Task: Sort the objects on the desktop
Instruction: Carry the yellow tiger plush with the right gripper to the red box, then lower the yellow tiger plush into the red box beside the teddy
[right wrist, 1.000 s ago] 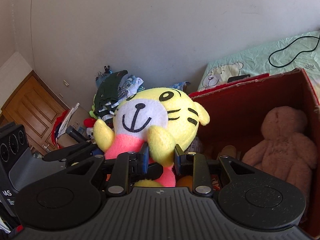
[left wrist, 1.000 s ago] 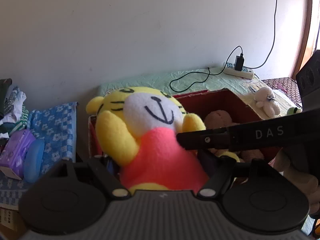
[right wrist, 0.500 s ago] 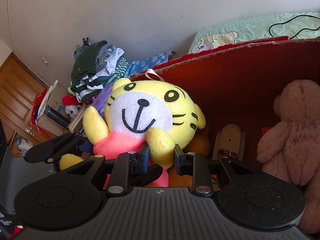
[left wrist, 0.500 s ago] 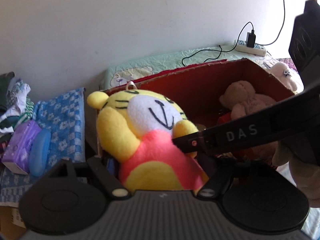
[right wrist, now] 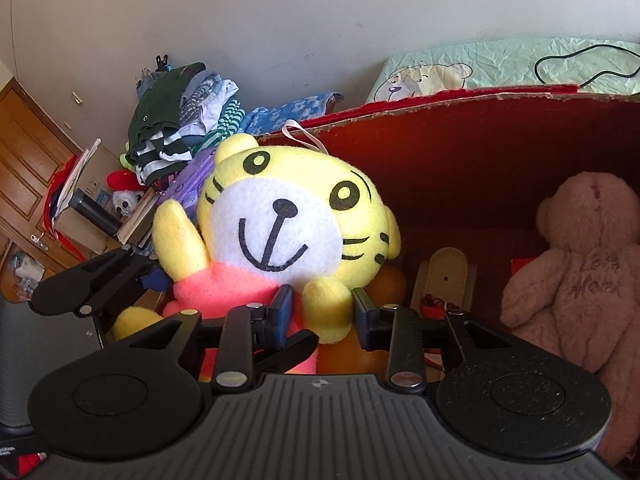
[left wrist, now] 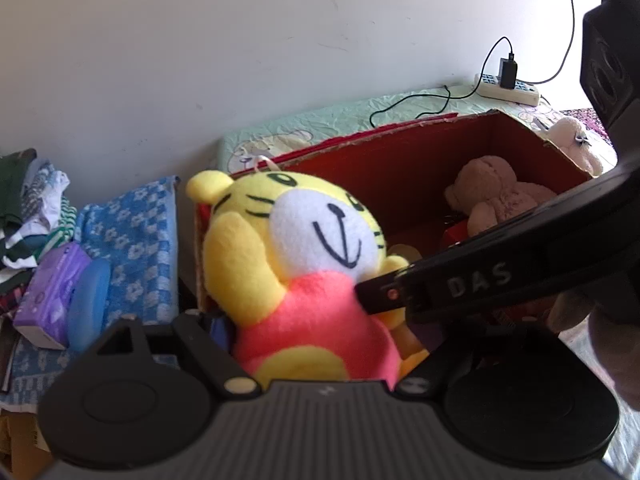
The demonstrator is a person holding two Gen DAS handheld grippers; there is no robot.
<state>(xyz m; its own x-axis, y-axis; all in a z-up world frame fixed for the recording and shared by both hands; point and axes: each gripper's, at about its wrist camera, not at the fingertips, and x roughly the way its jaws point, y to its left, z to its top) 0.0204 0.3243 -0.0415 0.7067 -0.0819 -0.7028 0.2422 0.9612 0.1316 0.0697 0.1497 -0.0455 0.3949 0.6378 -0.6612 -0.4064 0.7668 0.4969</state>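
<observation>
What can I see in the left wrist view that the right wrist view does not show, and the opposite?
Only the left wrist view shows the power strip with a charger plugged in, the small white plush beyond the box, and a hand. Only the right wrist view shows the wooden door and the right gripper opening around the tiger's paw. Both show the yellow tiger plush, the red box and the brown teddy bear.
</observation>
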